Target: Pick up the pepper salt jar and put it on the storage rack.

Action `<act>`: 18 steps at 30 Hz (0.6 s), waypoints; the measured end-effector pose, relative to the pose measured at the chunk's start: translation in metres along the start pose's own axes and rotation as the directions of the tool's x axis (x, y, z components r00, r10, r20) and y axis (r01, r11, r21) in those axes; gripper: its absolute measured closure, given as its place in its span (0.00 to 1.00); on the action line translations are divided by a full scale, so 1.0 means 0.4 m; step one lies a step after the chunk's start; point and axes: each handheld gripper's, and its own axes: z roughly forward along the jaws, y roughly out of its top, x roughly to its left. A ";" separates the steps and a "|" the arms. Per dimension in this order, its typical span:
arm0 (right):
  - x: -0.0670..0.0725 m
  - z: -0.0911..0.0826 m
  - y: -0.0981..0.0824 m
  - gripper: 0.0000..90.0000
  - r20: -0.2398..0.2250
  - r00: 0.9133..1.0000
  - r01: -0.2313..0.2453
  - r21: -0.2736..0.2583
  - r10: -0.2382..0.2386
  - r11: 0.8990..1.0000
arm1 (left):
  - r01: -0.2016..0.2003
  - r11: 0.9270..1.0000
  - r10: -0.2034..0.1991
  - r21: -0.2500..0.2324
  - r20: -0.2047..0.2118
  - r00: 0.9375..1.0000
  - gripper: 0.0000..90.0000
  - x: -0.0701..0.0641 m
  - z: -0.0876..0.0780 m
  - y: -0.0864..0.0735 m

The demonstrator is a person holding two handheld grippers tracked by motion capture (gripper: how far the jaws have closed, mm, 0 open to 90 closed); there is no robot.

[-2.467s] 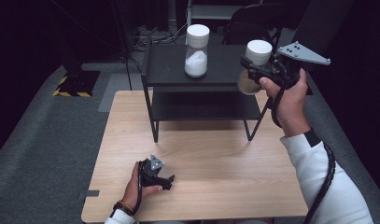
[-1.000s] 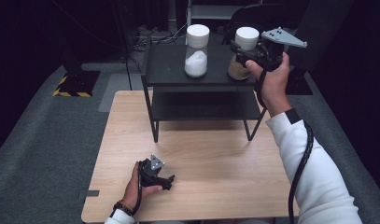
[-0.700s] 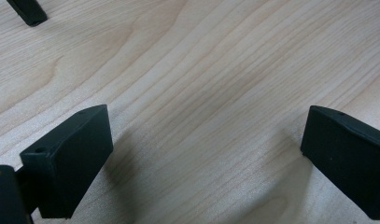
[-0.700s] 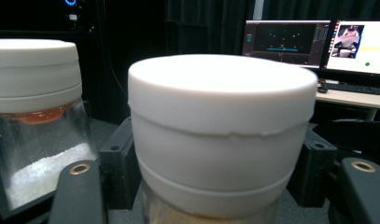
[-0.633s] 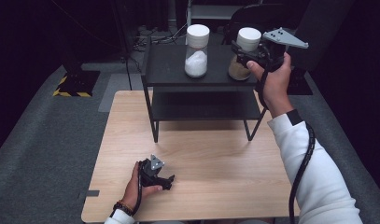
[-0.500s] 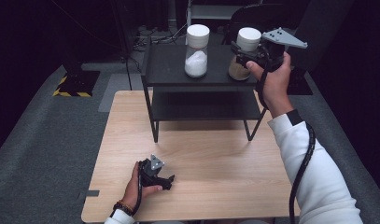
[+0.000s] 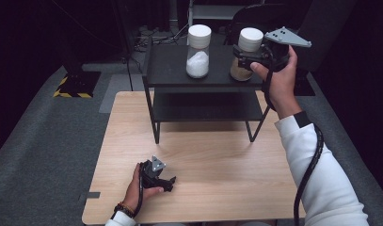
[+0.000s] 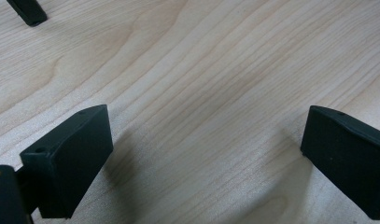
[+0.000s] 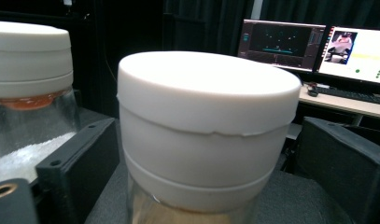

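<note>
Right claw (image 7: 243, 55) raised, jaws just opening; left claw (image 7: 166, 182) low, jaws apart.

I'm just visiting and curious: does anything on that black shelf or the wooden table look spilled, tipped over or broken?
Nothing stands out. Both jars stand upright on the black shelf with white lids on: the jar of white powder and the jar of brown powder. The right claw has just been opening, with the brown jar between its jaws. No spill shows on the wooden table.
</note>
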 end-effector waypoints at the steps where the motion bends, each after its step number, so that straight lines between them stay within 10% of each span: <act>1: -0.002 -0.003 0.000 0.04 -0.004 1.000 0.003 -0.003 -0.003 1.000 | 0.001 1.000 -0.001 0.000 0.000 1.000 0.02 0.000 0.000 0.000; 18: -0.005 -0.091 -0.034 0.00 -0.052 0.997 0.060 0.008 -0.060 0.998 | 0.001 1.000 -0.001 -0.001 0.002 1.000 0.02 0.000 0.001 0.000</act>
